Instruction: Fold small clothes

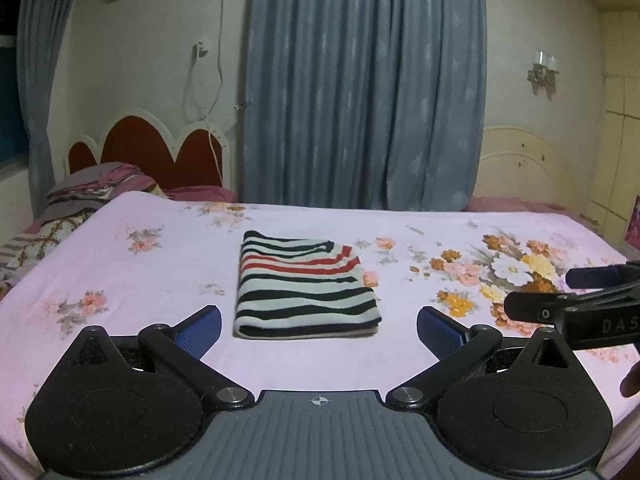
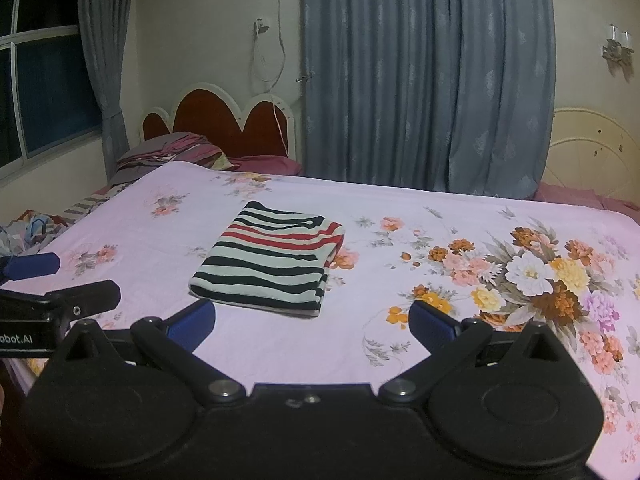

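A striped garment [image 1: 306, 292], black, white and red, lies folded into a neat rectangle on the pink floral bed sheet [image 1: 160, 280]. It also shows in the right wrist view [image 2: 272, 264]. My left gripper [image 1: 319, 330] is open and empty, held just short of the garment's near edge. My right gripper [image 2: 312, 322] is open and empty, near the garment's near right corner. The right gripper's fingers [image 1: 532, 308] show at the right edge of the left wrist view. The left gripper's fingers [image 2: 84, 296] show at the left edge of the right wrist view.
The bed [image 2: 440, 216] carries a large flower print [image 2: 532, 276] at the right. Pillows and folded bedding [image 1: 92, 188] lie at the far left by a red headboard [image 1: 156, 152]. Blue curtains [image 1: 360, 80] hang behind. A window [image 2: 44, 80] is at the left.
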A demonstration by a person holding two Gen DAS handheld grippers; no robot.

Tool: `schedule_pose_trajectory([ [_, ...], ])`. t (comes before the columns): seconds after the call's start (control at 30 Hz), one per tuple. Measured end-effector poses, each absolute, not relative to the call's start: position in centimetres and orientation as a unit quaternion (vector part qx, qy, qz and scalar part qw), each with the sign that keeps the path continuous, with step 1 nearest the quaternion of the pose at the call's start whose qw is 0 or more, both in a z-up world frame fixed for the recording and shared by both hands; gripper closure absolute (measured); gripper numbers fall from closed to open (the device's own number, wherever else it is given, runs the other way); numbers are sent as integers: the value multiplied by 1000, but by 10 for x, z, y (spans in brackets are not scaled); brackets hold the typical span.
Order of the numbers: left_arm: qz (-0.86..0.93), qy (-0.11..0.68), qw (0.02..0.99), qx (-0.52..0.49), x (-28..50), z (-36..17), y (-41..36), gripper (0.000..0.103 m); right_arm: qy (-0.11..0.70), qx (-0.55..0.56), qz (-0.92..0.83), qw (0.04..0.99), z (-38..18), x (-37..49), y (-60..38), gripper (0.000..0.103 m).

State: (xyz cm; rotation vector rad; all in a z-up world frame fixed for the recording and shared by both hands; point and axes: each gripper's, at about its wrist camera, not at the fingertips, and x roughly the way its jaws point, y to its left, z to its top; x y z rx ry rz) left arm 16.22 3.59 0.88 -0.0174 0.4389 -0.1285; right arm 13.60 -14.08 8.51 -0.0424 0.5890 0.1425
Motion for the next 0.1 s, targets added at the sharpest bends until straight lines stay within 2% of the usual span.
schedule_pose_trajectory([
  [0.1,-57,222,973,-7,162,8,37,0,291,-23,72,954,83,138,-140,1],
])
